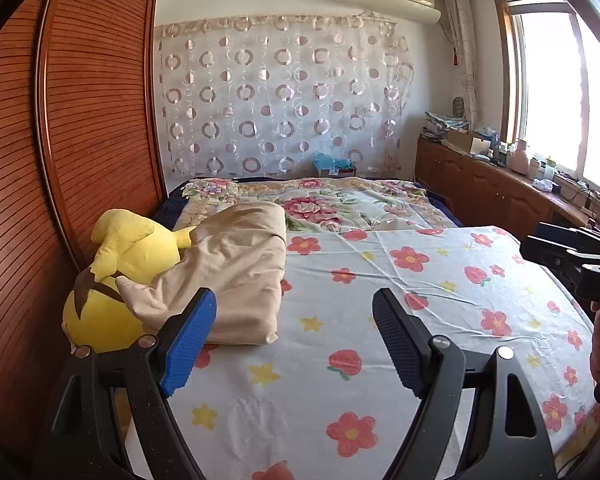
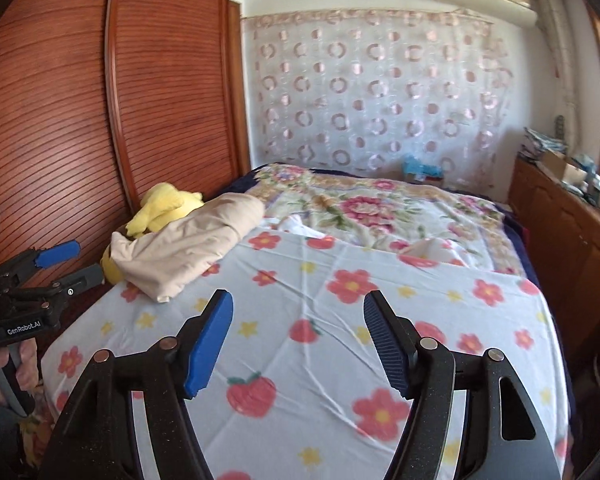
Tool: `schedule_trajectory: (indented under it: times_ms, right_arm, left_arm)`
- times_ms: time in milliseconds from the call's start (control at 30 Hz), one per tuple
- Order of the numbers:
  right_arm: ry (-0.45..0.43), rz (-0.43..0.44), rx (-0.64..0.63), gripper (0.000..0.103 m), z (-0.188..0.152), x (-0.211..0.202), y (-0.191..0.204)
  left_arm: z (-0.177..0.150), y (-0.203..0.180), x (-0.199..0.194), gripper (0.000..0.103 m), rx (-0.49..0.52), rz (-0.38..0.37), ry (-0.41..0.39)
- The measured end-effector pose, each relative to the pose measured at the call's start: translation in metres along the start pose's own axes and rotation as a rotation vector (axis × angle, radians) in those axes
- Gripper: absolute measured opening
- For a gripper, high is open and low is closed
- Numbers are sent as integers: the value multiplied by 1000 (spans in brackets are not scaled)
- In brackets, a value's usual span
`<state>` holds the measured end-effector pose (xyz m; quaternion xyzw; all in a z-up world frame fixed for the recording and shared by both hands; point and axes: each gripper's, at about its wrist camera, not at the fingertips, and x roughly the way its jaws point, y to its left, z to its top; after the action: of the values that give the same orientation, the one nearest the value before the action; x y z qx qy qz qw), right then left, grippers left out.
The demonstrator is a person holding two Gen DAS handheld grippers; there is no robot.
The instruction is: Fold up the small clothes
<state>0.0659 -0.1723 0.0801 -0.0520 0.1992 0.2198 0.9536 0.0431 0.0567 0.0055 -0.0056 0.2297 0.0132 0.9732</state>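
A beige garment [image 1: 236,276] lies folded in a thick bundle on the left side of the flowered sheet [image 1: 420,320], partly resting on a yellow plush toy [image 1: 132,256]. My left gripper [image 1: 294,300] is open and empty, just in front of and to the right of the bundle. In the right wrist view the garment [image 2: 192,240] lies far left and my right gripper [image 2: 298,300] is open and empty over bare sheet [image 2: 340,340]. The left gripper [image 2: 66,262] shows there at the left edge, open. The right gripper's body [image 1: 572,256] shows at the right edge of the left view.
A wooden slatted wardrobe [image 1: 80,120] runs along the bed's left side. A rose-patterned blanket [image 1: 340,200] covers the far half of the bed. A wooden cabinet [image 1: 492,188] with clutter stands along the right wall under the window.
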Motion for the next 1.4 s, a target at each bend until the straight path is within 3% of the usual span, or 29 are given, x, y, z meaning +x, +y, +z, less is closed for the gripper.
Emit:
schedule_trajectory:
  times_ms: [300,433,767,1400]
  right_arm:
    - [-105,-141,68,70,-14,-79,7]
    - [-126,-177,92,70,-23,-95,13]
    - [-126,-207,121,70,-25,-85,26]
    - [-124,-205,127,70,-27,-83,11]
  left_arm:
    - [23,-41,-15,81,22,-54,-33]
    - [30,-53,-17,81,36,-53,-47]
    - [36,-65,-22,81,48,-58,-56]
    - [35,-64,-22,81,48,-54,-58]
